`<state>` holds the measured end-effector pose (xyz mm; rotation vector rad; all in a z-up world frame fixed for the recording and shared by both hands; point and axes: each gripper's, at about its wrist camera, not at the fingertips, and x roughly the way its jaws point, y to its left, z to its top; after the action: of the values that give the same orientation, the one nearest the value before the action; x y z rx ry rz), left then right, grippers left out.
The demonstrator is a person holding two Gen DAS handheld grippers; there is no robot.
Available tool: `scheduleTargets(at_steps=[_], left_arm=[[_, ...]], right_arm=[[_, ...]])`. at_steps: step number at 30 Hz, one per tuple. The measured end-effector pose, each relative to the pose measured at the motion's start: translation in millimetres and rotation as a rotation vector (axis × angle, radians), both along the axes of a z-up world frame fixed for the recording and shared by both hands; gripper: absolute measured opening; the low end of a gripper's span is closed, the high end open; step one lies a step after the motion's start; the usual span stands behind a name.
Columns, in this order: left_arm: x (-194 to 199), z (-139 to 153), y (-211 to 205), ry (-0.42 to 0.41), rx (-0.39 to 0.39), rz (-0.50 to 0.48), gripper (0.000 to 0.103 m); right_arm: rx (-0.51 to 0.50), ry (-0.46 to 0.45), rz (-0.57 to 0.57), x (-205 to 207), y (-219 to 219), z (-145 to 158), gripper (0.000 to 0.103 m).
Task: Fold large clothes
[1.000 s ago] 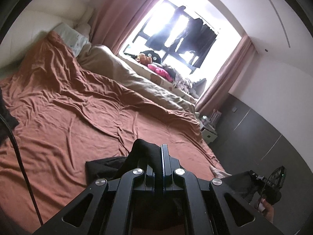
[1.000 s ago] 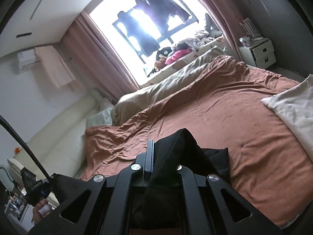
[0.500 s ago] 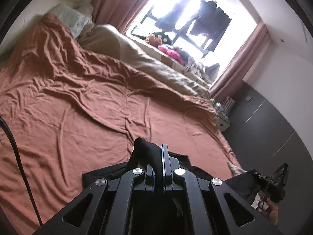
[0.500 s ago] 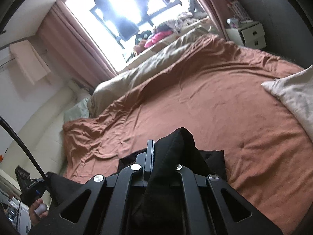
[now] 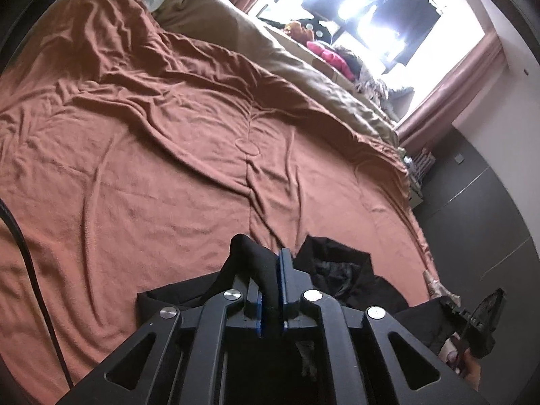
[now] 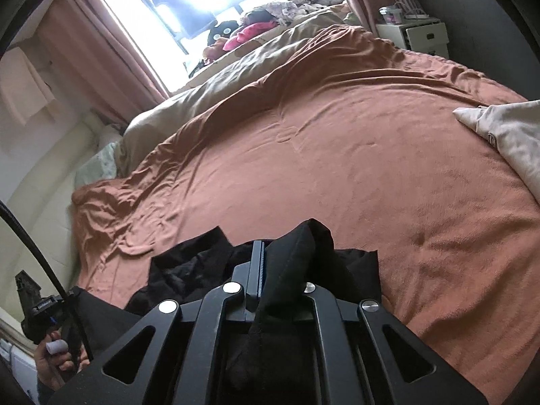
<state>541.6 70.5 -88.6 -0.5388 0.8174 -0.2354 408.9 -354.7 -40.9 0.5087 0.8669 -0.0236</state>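
Note:
A black garment (image 5: pixel 337 270) lies at the near edge of a bed with a rust-brown blanket (image 5: pixel 168 155). My left gripper (image 5: pixel 268 270) is shut on a fold of the black garment, which sticks up between its fingers. In the right wrist view my right gripper (image 6: pixel 270 263) is shut on another fold of the same black garment (image 6: pixel 189 266), which spreads low over the blanket (image 6: pixel 337 168). The right gripper also shows at the right edge of the left wrist view (image 5: pixel 479 324), and the left gripper at the left edge of the right wrist view (image 6: pixel 37 307).
A beige duvet (image 5: pixel 270 44) lies along the far side under the bright window (image 5: pixel 364 6). A cream garment (image 6: pixel 509 138) lies on the bed at right. A white nightstand (image 6: pixel 418 33) stands by the dark wall. A black cable (image 5: pixel 30 270) hangs at left.
Both grippers have tilted down and moved lower toward the bed with the black garment held. More of the garment now spreads on the blanket.

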Motion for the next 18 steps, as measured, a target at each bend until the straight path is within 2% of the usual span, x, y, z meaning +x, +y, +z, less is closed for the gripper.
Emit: scheduleTargets(at_steps=[1,2,3,4,5,6,8,12,15,18], left_arm=[[1,0,1,0.003,-0.009,-0.004,0.019],[1,1,2,0.004,-0.011,-0.002,0.031],[0,4,4,-0.001,-0.007,0.006,0.048],[-3,9,4,-0.02,0.002,0.016,0.057],[-8,16,5,-0.053,0.014,0.03,0.071],[-14,25,5,-0.094,0.033,0.043,0.081],[-23,37,5,-0.144,0.073,0.063,0.09],[-35,44,1,-0.144,0.147,0.039,0.091],[-40,32,-4,-0.08,0.242,0.013,0.091],[-43,16,-1,-0.021,0.259,-0.004,0.091]], right_arm=[[-0.002,-0.008,-0.004,-1,1,1,0.014],[0.0,-0.02,-0.002,-1,1,3,0.048],[0.008,-0.034,0.001,-1,2,5,0.098],[0.0,-0.055,-0.009,-3,3,10,0.103],[-0.021,-0.067,-0.013,-6,5,15,0.103],[-0.029,-0.074,-0.008,-8,6,20,0.103],[-0.029,-0.066,0.004,-11,8,28,0.103],[-0.066,-0.042,0.032,-22,11,36,0.103],[-0.094,-0.01,0.066,-29,13,37,0.103],[-0.11,0.03,0.099,-25,12,35,0.103]])
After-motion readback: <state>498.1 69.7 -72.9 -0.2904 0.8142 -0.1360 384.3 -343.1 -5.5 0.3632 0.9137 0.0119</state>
